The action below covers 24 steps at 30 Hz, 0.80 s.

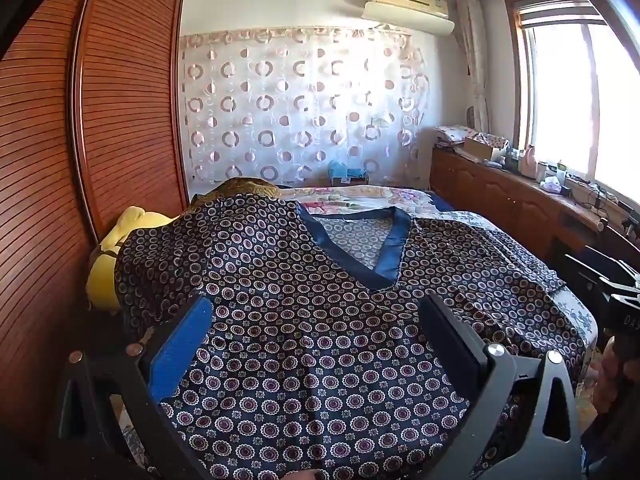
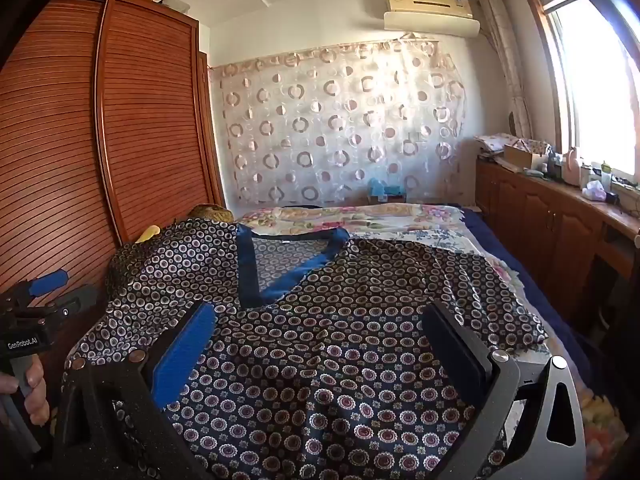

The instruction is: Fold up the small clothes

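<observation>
A dark navy top [image 1: 304, 344] with a small ring print and a blue V-neck band [image 1: 352, 256] lies spread flat on the bed, neck pointing away. It also shows in the right wrist view [image 2: 320, 344] with its blue neck band [image 2: 256, 280]. My left gripper [image 1: 316, 316] is open above the lower front of the top, jaws wide apart and empty. My right gripper [image 2: 320, 320] is open above the same area, empty. The left gripper also shows at the left edge of the right wrist view [image 2: 44, 292].
A floral sheet [image 2: 360, 216] covers the bed. A wooden louvred wardrobe [image 1: 80, 140] stands at the left. A yellow plush toy [image 1: 108, 252] lies beside the top's left shoulder. A low wooden cabinet [image 1: 500, 188] with clutter runs along the window at the right.
</observation>
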Each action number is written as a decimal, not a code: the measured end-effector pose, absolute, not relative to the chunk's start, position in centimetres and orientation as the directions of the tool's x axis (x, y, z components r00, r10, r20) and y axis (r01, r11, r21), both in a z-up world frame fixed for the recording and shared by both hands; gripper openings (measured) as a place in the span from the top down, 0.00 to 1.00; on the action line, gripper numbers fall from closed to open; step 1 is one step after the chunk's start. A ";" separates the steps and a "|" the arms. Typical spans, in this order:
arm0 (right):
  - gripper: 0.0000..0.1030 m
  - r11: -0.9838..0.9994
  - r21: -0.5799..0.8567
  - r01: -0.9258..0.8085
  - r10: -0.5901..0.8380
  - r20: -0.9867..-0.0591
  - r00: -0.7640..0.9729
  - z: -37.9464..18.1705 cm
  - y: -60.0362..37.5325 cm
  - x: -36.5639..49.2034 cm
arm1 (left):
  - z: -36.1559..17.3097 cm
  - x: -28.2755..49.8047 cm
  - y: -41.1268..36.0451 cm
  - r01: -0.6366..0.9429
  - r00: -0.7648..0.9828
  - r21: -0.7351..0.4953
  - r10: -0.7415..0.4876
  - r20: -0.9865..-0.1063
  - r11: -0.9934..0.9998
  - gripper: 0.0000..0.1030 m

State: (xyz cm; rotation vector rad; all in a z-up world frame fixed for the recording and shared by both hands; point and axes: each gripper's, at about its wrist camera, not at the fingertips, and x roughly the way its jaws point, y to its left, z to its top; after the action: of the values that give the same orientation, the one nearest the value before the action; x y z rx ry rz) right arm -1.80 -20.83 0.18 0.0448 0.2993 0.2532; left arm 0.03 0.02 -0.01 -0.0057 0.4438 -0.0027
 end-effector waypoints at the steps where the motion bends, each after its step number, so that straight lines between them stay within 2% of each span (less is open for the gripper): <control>1: 0.00 0.967 0.085 -0.241 0.255 -0.289 0.923 0.2 -20.8 -1.8 | 0.0 0.0 0.0 0.002 0.903 -0.010 -0.006 -0.429 1.000 0.00; 24: 0.00 0.967 0.084 -0.240 0.254 -0.290 0.923 -0.2 -20.9 -2.1 | 0.0 -0.1 -0.2 0.008 0.905 -0.027 -0.018 -0.426 1.000 0.00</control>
State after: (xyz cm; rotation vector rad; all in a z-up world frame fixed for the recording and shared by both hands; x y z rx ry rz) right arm -2.10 -20.93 -0.19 0.0474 0.3044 0.2538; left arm -0.11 -0.22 0.02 -0.0244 0.4398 -0.0133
